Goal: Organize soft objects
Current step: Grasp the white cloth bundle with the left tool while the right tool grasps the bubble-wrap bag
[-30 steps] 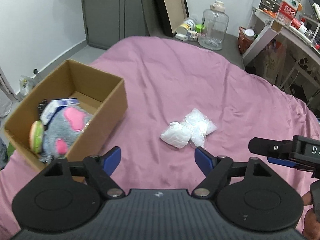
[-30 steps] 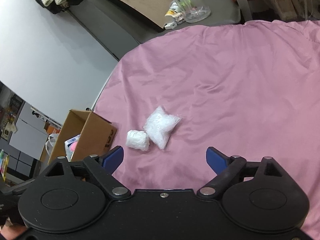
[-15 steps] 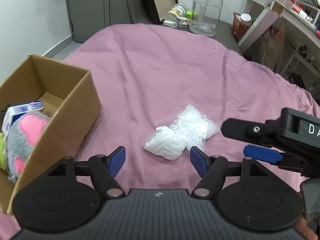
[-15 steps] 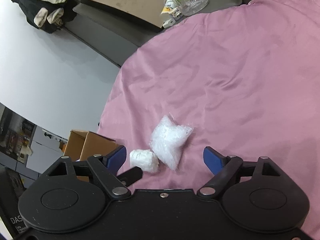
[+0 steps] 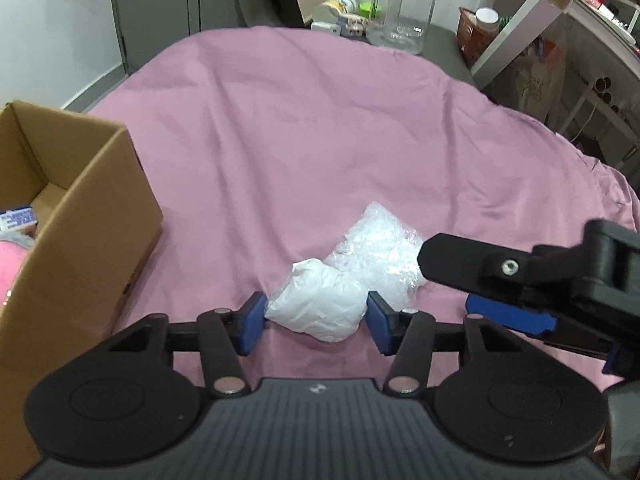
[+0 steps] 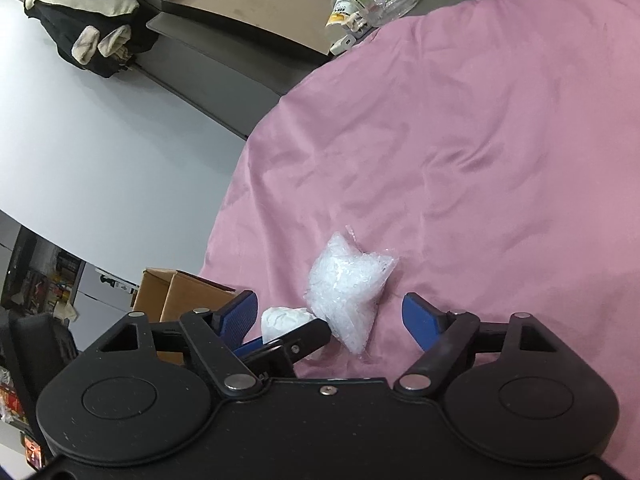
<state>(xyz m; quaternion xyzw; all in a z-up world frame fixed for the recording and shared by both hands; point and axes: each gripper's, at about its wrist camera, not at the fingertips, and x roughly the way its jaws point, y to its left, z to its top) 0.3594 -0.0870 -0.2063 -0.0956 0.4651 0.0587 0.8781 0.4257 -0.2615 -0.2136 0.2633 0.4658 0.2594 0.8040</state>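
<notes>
Left tongs (image 5: pixel 316 322): jaws have just been closing; the blue pads now bracket the white wad on both sides, at or just short of contact, so not yet a sure grip.
Right tongs (image 6: pixel 330 320): jaws wide, narrowing slightly, nothing pressed between them.
White crumpled wad (image 5: pixel 320 308): lies on the pink bedspread (image 5: pixel 320 128), directly ahead of the left tongs and between their pads; long axis runs roughly across the jaws.
Clear plastic bag (image 6: pixel 346 284): touches the wad on its far right side; sits ahead of the right tongs, long axis roughly along their pointing line.
Nearer hand: left for the wad, right for the bag.
Cardboard box (image 5: pixel 76 208): open-topped, on the bed's left edge, well left of both bundles.
Box contents: a pink and grey plush toy (image 5: pixel 12 252) and a small blue-and-white carton (image 5: pixel 18 218); the rest is hidden.
Judged next step: finish closing on the wad, then carry it left to the box.
</notes>
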